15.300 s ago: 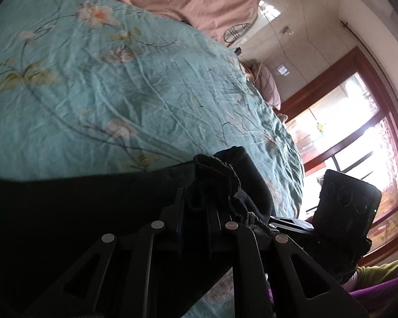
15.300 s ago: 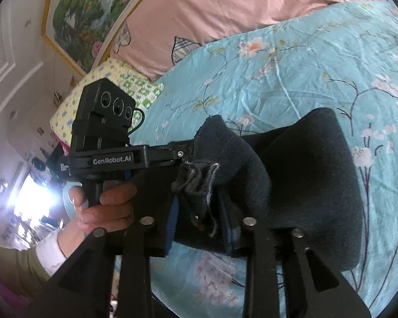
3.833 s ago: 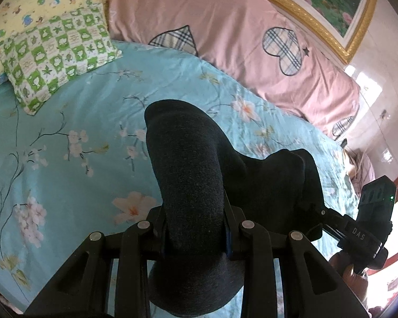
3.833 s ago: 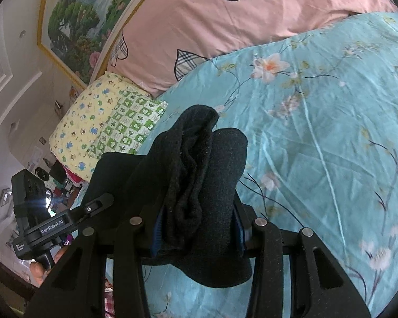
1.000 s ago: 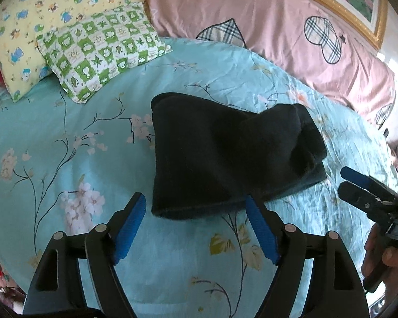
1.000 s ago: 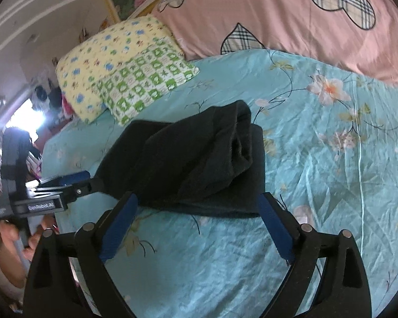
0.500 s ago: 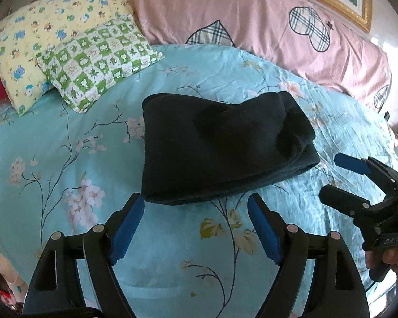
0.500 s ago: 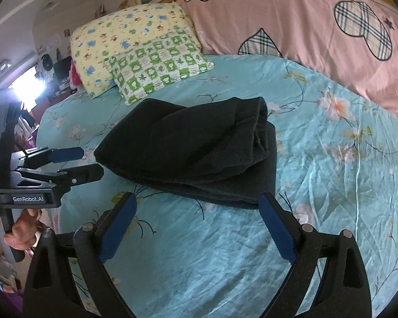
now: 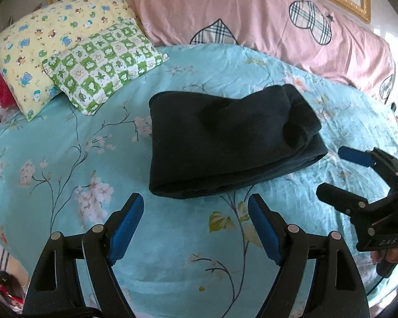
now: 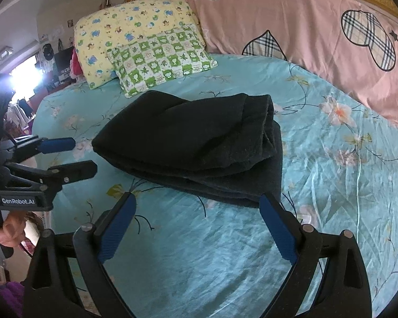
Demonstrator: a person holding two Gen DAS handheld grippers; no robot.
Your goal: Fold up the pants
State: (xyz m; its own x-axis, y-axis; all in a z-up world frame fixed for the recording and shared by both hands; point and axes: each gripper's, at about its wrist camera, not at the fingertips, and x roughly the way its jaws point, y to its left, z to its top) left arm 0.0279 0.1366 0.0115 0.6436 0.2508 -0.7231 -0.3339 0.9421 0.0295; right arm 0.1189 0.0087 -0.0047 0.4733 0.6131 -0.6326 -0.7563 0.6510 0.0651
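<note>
The black pants lie folded in a thick bundle on the turquoise flowered bedsheet; they also show in the right wrist view. My left gripper is open and empty, held a short way back from the bundle's near edge. My right gripper is open and empty, its right fingertip close to the bundle's near corner. Each gripper shows in the other's view, the right one and the left one, both with jaws apart.
A green checked pillow and a yellow printed pillow lie at the back left. A long pink pillow with plaid hearts runs along the headboard. The bed edge is at the left.
Both grippers have drawn back a little from the folded pants, which lie still on the bed. Earlier each gripper was shut on the pants; both have let go.
</note>
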